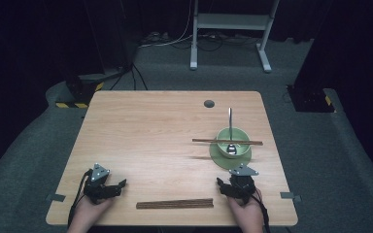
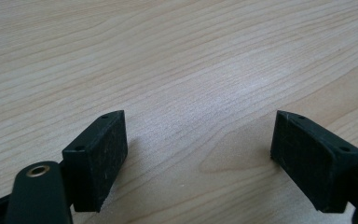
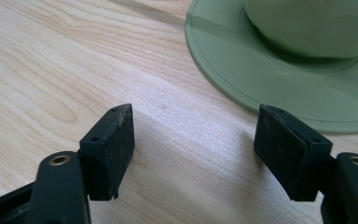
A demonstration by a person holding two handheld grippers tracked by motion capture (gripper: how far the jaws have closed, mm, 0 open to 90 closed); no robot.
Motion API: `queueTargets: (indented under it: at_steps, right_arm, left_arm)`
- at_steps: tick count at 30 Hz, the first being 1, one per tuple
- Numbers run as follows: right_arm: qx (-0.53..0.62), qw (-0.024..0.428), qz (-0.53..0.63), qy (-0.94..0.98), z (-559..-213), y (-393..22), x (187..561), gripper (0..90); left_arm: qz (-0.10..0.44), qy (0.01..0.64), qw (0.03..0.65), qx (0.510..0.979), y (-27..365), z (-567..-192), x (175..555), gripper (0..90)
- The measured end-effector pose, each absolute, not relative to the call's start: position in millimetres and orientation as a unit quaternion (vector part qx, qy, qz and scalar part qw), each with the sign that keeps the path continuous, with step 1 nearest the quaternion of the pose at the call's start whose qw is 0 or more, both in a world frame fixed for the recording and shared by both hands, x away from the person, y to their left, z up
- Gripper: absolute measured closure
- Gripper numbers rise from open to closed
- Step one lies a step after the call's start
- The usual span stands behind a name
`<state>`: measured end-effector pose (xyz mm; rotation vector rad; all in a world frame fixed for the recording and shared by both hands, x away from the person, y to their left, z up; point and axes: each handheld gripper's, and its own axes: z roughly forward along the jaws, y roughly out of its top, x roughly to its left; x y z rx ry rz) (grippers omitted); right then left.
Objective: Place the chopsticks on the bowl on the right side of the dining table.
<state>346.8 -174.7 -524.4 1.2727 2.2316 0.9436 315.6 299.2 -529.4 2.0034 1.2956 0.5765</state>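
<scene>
Wooden chopsticks (image 1: 175, 204) lie flat at the near edge of the surface (image 1: 150, 131), between the left gripper (image 1: 118, 187) and the right gripper (image 1: 222, 186). Both have jaws apart, holding nothing. Just past the right one sits a green bowl (image 1: 233, 138) on a plate (image 3: 279, 88).

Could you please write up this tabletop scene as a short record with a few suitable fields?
surface: wooden table
dishes: green bowl standing on a green plate, right half of the table
in bowl: metal spoon, handle pointing away from the person
across bowl rim: brown chopsticks, lying level
near front edge: a second pair of chopsticks, flat on the wood between the two hands
left gripper: open, nothing between the jaws, bare wood below
right gripper: open, nothing between the jaws, just short of the plate's rim
</scene>
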Motion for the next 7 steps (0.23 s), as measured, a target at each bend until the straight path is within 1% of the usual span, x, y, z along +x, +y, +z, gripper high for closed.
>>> queueTargets:
  at_steps: [7]
  right_arm:
    - [0.457,0.203,0.337,0.798,-524.6,-173.9,347.3,28.2]
  left_arm:
    - [0.22,0.495,0.337,0.77,298.9,-529.3,313.4,19.3]
